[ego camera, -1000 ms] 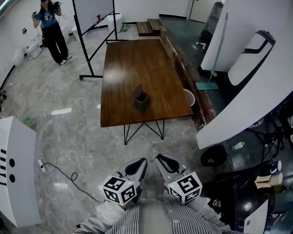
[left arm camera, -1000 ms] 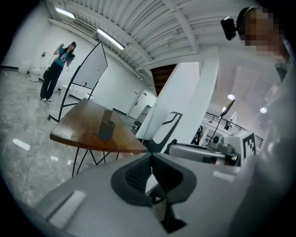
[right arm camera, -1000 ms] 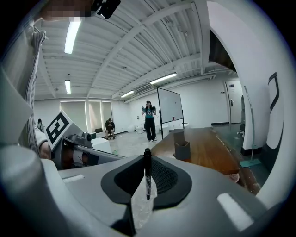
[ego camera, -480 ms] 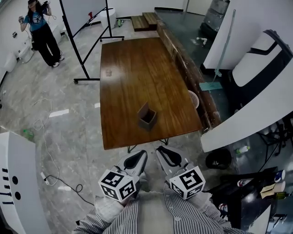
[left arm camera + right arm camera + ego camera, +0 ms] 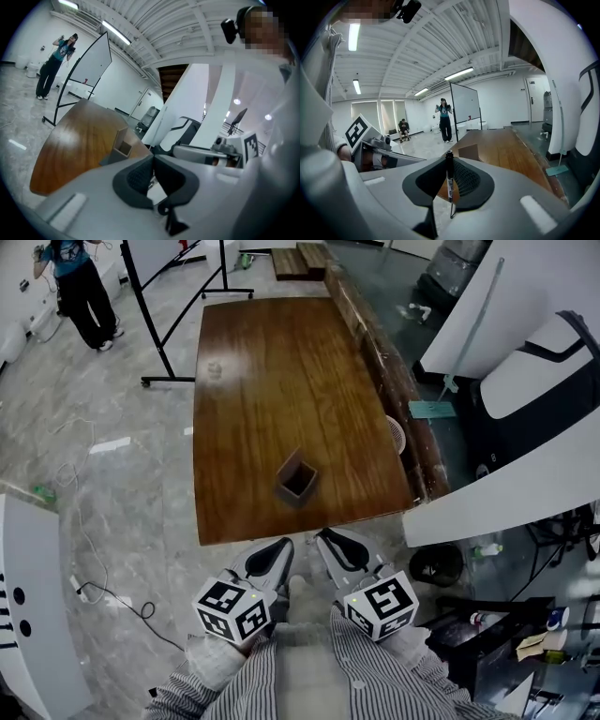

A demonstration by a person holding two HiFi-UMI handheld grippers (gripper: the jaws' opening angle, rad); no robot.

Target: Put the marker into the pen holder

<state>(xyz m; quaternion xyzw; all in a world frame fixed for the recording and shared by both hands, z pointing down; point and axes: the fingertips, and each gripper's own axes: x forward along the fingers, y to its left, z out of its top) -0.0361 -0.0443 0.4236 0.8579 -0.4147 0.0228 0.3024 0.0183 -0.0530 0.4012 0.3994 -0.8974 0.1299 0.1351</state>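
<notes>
Nearest: striped sleeves [image 5: 309, 676], with both tools held close to the body. They sit on the near side of the pen holder, short of the tabletop's edge.

Right hand-held gripper [image 5: 449, 174]: jaws nipped narrow on the marker [image 5: 449, 180]. The marker stands upright between the pads, dark cap end up, thin lower end hanging free below.

Left hand-held gripper [image 5: 152, 164]: jaws closed together, nothing in them.

Marker, as judged: light, stiff, with a smooth plastic barrel. It is likely to swivel or slide in a two-pad pinch if its end catches a rim. The hold sits around mid-barrel, which suits the job because it leaves the lower end free to go in first.

Beyond: the pen holder [image 5: 296, 477] is a dark, square, open-topped box. It stands on the wooden tabletop [image 5: 272, 371] close to the near edge, well apart from both grippers. It looks light, so a sideways knock could shift or tip it.

Farthest: past the pen holder and to its left, a whiteboard stand [image 5: 155, 315] and a person [image 5: 80, 287] on the floor.
</notes>
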